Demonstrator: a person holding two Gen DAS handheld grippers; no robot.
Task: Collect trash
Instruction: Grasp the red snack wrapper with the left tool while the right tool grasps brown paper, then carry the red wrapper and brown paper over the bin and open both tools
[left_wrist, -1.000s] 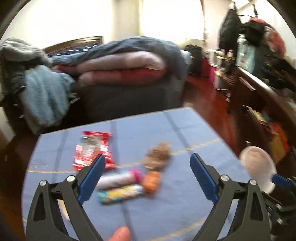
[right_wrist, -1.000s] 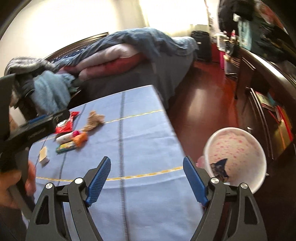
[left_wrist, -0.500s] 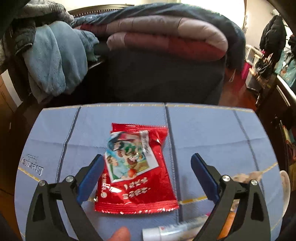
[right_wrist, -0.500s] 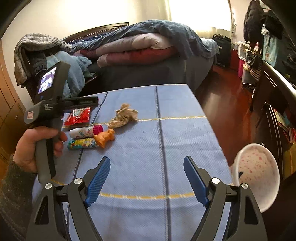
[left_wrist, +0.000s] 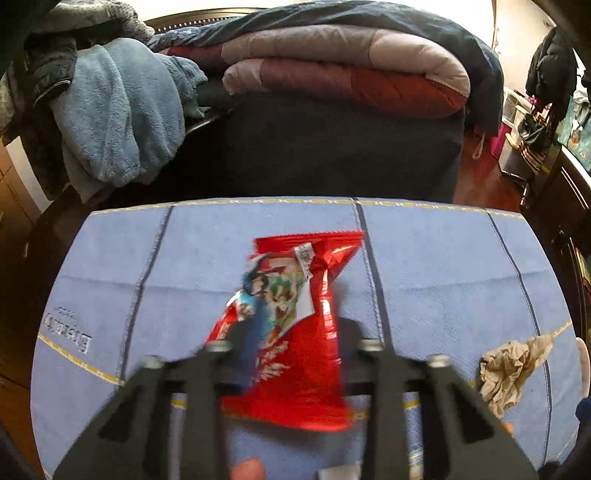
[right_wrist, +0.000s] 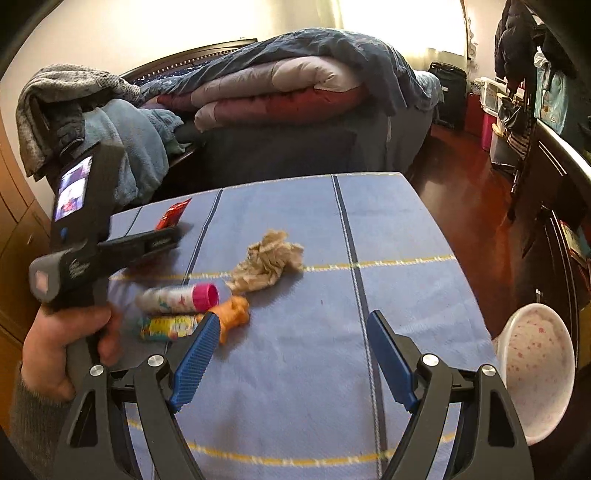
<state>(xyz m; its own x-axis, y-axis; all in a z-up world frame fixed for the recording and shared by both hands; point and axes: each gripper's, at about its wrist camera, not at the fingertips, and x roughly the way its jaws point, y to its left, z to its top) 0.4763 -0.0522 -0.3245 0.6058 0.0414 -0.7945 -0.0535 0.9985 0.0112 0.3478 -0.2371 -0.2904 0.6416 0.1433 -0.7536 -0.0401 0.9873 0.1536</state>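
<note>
Left tool clenched on red wrapper mid-table, right tool released over bare cloth.

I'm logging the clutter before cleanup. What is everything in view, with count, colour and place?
red snack wrapper: 1, red with a cartoon print, far left of the table, pinched in the left gripper
crumpled paper: 1, tan, mid table
tube: 1, white with a pink cap, beside the paper
candy wrapper: 1, multicoloured, just in front of the tube
orange piece: 1, orange, beside the tube cap
bin: 1, white with pink specks, off the table's right edge
tablecloth: 1, blue
left gripper: 1, black, shut on the wrapper
right gripper: 1, black with blue pads, open above the cloth
</note>
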